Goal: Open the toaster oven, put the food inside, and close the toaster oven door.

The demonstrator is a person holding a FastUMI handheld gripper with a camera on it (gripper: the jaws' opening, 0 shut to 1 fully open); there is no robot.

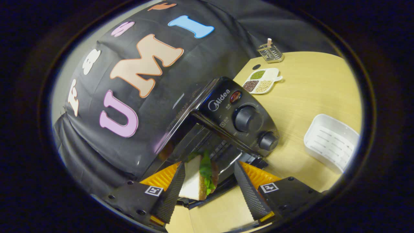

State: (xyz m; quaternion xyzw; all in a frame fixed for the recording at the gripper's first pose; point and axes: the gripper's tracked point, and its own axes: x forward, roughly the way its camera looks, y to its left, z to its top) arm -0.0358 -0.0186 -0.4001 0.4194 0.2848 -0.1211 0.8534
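The gripper (209, 183) has its fingers spread wide, the sandwich (198, 177) between them, touching the left finger (173, 189) and apart from the right one; whether it rests on the oven's open door is hard to tell. Just ahead, at 12 o'clock, the toaster oven (226, 119) stands open. Beyond, at 1 o'clock, lie a divided dish of grains (260, 81) and a wire rack (270, 52). At 3 o'clock sits a white tray (330, 141) on the wooden table (307, 94).
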